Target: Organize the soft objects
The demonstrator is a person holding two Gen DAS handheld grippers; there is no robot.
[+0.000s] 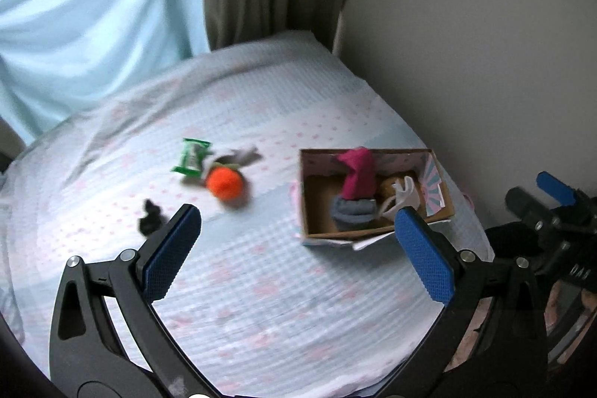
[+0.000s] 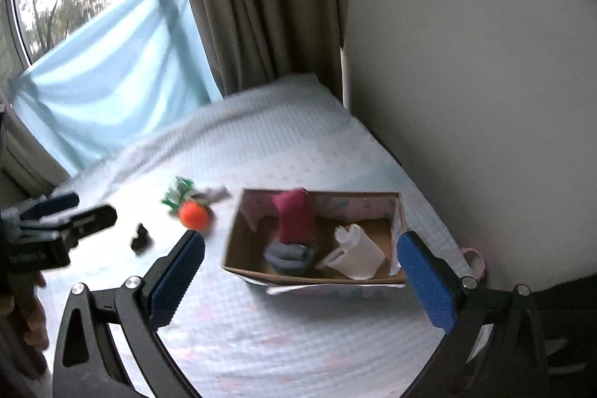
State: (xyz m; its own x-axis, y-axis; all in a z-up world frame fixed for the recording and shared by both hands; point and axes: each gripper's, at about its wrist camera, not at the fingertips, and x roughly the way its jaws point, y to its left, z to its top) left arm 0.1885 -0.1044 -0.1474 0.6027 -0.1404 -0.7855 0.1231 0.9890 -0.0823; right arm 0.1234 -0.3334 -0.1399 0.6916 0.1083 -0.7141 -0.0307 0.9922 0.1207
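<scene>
bed (image 1: 261, 304): your work area; everything lies on its checked sheet, so nothing rolls far.
box (image 2: 238, 248): open top, sitting toward the wall side of the bed, as the place you gather things into.
box contents: a magenta sock (image 2: 294, 219) standing over a grey roll (image 2: 289, 256), with a white cloth (image 2: 360, 254) beside them, all already inside.
left hand-held gripper (image 1: 294, 245): jaws spread wide, nothing between them, raised above the sheet.
right hand-held gripper (image 2: 300, 271): also wide apart and empty, hovering near the box's front.
orange ball (image 1: 225, 184): out on the sheet, well apart from the box, touching a green packet (image 1: 192, 159); likely next to go.
black scrap (image 1: 151, 218): alone, near your left finger; blurred, can't say what it is.
</scene>
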